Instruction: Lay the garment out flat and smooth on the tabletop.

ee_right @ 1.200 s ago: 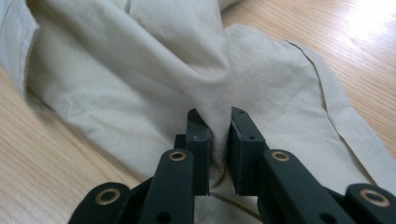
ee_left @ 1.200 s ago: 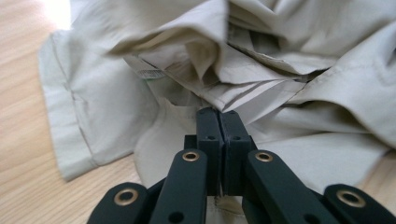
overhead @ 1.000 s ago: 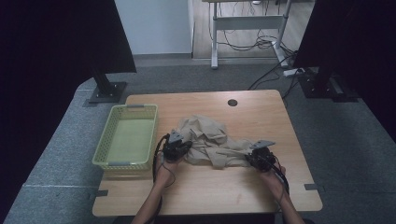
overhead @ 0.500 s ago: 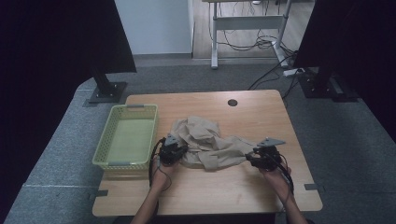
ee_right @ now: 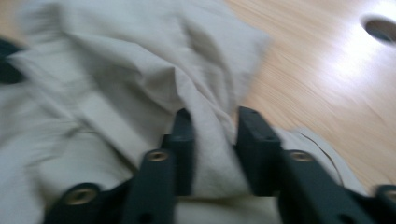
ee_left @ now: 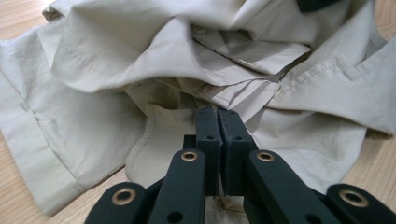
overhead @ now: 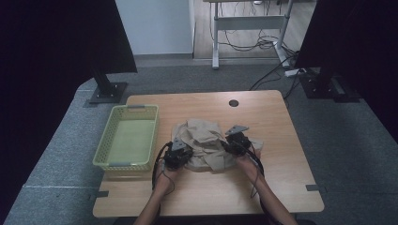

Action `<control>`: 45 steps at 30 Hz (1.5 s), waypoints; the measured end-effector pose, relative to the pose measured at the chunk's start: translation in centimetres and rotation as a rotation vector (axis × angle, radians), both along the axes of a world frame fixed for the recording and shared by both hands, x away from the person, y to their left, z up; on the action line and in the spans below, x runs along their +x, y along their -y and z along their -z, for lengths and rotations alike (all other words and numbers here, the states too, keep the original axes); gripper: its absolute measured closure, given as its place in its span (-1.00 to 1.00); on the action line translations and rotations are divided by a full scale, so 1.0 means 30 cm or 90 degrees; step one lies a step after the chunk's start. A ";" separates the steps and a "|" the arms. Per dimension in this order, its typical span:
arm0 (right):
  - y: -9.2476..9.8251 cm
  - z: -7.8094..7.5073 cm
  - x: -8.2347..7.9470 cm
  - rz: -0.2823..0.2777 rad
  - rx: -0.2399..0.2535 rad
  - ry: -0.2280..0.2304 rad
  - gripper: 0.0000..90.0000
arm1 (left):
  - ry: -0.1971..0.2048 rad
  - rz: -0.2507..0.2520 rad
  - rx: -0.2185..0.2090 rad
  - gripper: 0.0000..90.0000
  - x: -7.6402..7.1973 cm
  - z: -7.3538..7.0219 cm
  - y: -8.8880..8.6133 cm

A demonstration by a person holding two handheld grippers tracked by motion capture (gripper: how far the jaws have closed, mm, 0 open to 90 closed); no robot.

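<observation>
Compared with a second ago, the beige garment [overhead: 202,143] is sitting bunched into a tighter heap near the middle of the wooden table [overhead: 281,154]; earlier its right part was lying stretched out toward the right edge. The right gripper [overhead: 233,144] is now standing farther in toward the centre, pushed up against the right side of the heap, while the left gripper [overhead: 180,155] is staying about where it was at the heap's left front.

In the left gripper view the two black jaws are pressed together with a thin fold of the garment [ee_left: 140,60] pinched between them, so that one is gripping cloth. In the right gripper view, which is blurred, the jaws have just been closing and a thick ridge of the garment [ee_right: 140,84] is standing between them; they are squeezing it from both sides.

The yellow-green basket [overhead: 105,157] is sitting at the table's left side, well apart from the heap but near the left gripper, its inside holding nothing I can see. Bare wood is lying open behind the heap up to the round cable hole [overhead: 233,103], to the right as far as the table's edge, and in front around the person's forearms. Dark panels are standing beyond both rear corners.

I am not making out any readable writing or brand mark on the garment, the basket or the grippers.
</observation>
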State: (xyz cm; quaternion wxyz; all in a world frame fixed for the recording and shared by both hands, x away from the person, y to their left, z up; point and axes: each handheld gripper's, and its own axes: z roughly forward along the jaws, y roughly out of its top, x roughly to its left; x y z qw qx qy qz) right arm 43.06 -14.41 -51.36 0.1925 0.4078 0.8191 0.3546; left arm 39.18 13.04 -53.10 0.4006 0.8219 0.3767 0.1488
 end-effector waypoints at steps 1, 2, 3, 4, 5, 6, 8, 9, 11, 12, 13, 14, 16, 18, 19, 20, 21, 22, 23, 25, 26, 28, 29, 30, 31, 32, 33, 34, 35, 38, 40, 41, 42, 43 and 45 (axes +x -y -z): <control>0.019 0.003 0.004 0.017 0.002 -0.005 0.77 | 0.001 -0.001 -0.003 0.95 0.000 0.001 -0.002; 0.037 0.005 0.004 0.031 0.000 -0.011 0.83 | 0.001 -0.002 -0.006 0.95 0.000 0.002 -0.003; 0.057 0.008 0.003 0.040 -0.003 -0.015 0.87 | 0.001 -0.002 -0.006 0.95 0.000 0.002 -0.003; 0.097 0.015 -0.008 0.058 -0.004 -0.027 0.89 | 0.000 -0.002 -0.018 0.95 0.001 0.003 -0.005; 0.108 0.017 -0.011 0.061 -0.002 -0.029 0.90 | -0.001 -0.001 -0.024 0.95 0.001 0.003 -0.005; 0.108 0.017 -0.011 0.061 -0.002 -0.029 0.90 | -0.001 -0.001 -0.024 0.95 0.001 0.003 -0.005; 0.165 0.024 -0.035 0.079 0.012 -0.035 0.90 | 0.004 0.004 -0.034 0.95 -0.004 -0.003 0.002; 0.178 0.025 -0.041 0.083 0.014 -0.036 0.89 | 0.004 0.006 -0.035 0.95 -0.006 -0.005 0.004; 0.209 0.027 -0.054 0.095 0.025 -0.041 0.89 | 0.001 0.009 -0.040 0.95 -0.008 -0.007 0.007; 0.209 0.027 -0.054 0.095 0.025 -0.041 0.89 | 0.001 0.009 -0.040 0.95 -0.008 -0.007 0.007; 0.224 0.031 -0.059 0.105 0.019 -0.042 0.91 | 0.001 0.002 -0.025 0.95 -0.007 0.000 0.006; 0.254 0.047 -0.064 0.128 -0.024 -0.047 0.92 | -0.003 -0.001 -0.028 0.95 -0.004 0.005 0.001; 0.275 0.058 -0.066 0.131 -0.019 -0.059 0.88 | -0.008 -0.004 -0.035 0.94 -0.001 0.010 -0.006; 0.295 0.065 -0.071 0.132 -0.001 -0.067 0.82 | -0.011 -0.012 -0.027 0.94 0.006 0.018 -0.010; 0.331 0.063 -0.094 0.121 0.027 -0.069 0.44 | -0.011 -0.013 -0.023 0.86 0.009 0.021 -0.009; 0.334 0.056 -0.101 0.111 0.043 -0.066 0.30 | -0.012 -0.016 -0.021 0.80 0.010 0.023 -0.008; 0.332 0.048 -0.105 0.099 0.051 -0.064 0.12 | -0.013 -0.017 -0.021 0.72 0.010 0.023 -0.006; 0.324 0.043 -0.107 0.082 0.050 -0.062 -0.01 | -0.015 -0.013 -0.024 0.62 0.007 0.020 -0.003; 0.324 0.043 -0.107 0.082 0.050 -0.062 -0.01 | -0.015 -0.013 -0.024 0.44 0.007 0.020 -0.003; 0.292 0.046 -0.120 0.053 -0.006 -0.037 -0.19 | -0.022 0.013 0.010 0.16 -0.003 0.013 0.027; 0.288 0.054 -0.121 0.046 -0.014 -0.038 -0.21 | -0.013 0.011 0.032 0.13 -0.006 0.014 0.036; 0.285 0.078 -0.128 0.035 -0.037 -0.039 -0.23 | -0.015 0.006 0.058 0.06 -0.001 0.026 0.046; 0.285 0.078 -0.128 0.035 -0.037 -0.039 -0.23 | -0.015 0.006 0.058 0.04 -0.001 0.026 0.046; 0.287 0.091 -0.135 0.029 -0.050 -0.040 -0.23 | -0.015 0.006 0.058 0.04 -0.001 0.026 0.046; 0.302 0.103 -0.162 0.026 -0.015 -0.045 -0.21 | 0.004 -0.002 0.091 -0.04 0.013 0.038 0.046; 0.305 0.103 -0.175 0.024 -0.012 -0.048 -0.21 | 0.006 -0.005 0.094 -0.05 0.018 0.037 0.043; 0.305 0.103 -0.175 0.024 -0.012 -0.048 -0.21 | 0.006 -0.005 0.094 -0.06 0.018 0.037 0.043; 0.307 0.103 -0.188 0.019 -0.014 -0.046 -0.19 | 0.008 -0.008 0.097 -0.06 0.025 0.037 0.041; 0.308 0.103 -0.203 0.017 -0.010 -0.049 -0.17 | 0.008 -0.010 0.096 -0.07 0.032 0.038 0.038; 0.307 0.104 -0.235 0.011 -0.001 -0.054 -0.17 | 0.008 -0.016 0.092 -0.07 0.051 0.040 0.031; 0.281 0.102 -0.312 -0.010 0.000 -0.056 -0.16 | 0.006 -0.032 0.078 -0.08 0.101 0.046 0.020; 0.270 0.102 -0.331 -0.020 0.000 -0.055 -0.16 | 0.007 -0.036 0.076 -0.10 0.114 0.049 0.020; 0.259 0.103 -0.350 -0.030 0.000 -0.054 -0.17 | 0.003 -0.041 0.069 -0.14 0.127 0.051 0.019; 0.248 0.103 -0.367 -0.040 0.001 -0.052 -0.19 | 0.001 -0.043 0.065 -0.16 0.140 0.053 0.018; 0.227 0.105 -0.393 -0.060 0.001 -0.051 -0.27 | 0.002 -0.048 0.067 -0.22 0.160 0.054 0.021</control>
